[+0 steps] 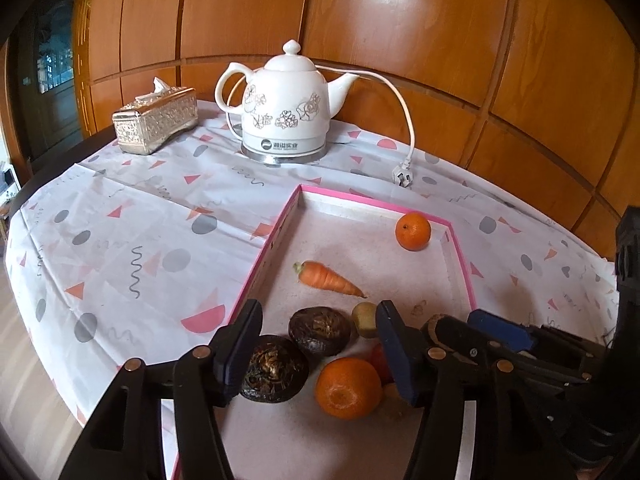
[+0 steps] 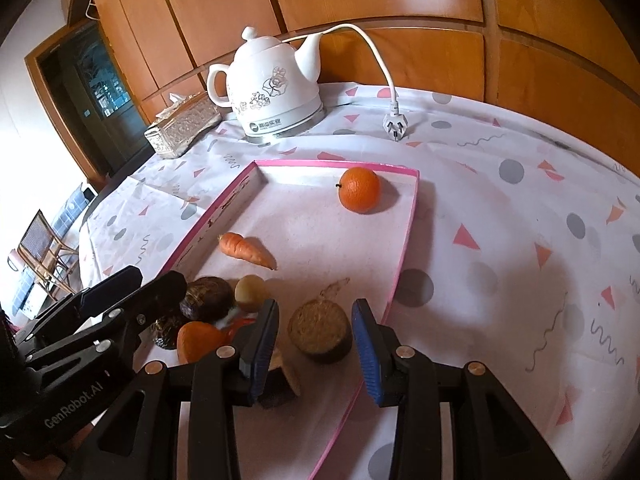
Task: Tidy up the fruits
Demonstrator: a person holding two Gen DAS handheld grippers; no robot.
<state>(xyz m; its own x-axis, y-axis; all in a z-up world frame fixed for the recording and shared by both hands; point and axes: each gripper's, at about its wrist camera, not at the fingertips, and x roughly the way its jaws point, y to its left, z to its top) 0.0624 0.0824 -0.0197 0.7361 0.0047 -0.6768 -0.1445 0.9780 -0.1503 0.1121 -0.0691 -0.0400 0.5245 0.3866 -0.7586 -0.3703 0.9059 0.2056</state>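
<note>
- Left gripper (image 1: 318, 354): jaws spread wide and empty, hovering low over the near end of the tray; black plastic arms with blue ribbed pads.
- Right gripper (image 2: 316, 344): jaws likewise apart, holding nothing; they flank a short brown cylinder (image 2: 320, 334) without visibly touching it. The cylinder has a coarse, fibrous flat top and a dark rind.
- Near cluster, between and just beyond the left gripper's fingers: a near orange (image 1: 348, 387) with smooth, dimpled peel; two dark round fruits (image 1: 318, 330), matte, with dry tufted crowns; a small tan kiwi-like fruit (image 1: 365, 319). A red item behind the near orange is mostly hidden and cannot be identified.
- Mid-tray: a carrot (image 1: 326, 277), tapered, faintly ridged, lying alone on its side, tip toward the right wall.
- Far corner: a second orange (image 1: 413, 231), well apart from the cluster, close to the far right walls.
- Tray (image 1: 260, 252): shallow, rectangular, pink-edged, with a pale, grainy floor.
- Progress (judgement): all produce lies inside the tray, but like items are not together; the two oranges sit at opposite ends. Sorting appears early, with grouping left to do.
- Beyond the tray: patterned tablecloth (image 1: 120, 240), glossy white ceramic kettle (image 1: 282, 108) with its unplugged cord, embossed metallic tissue box (image 1: 154, 120), and wood-panelled wall.
</note>
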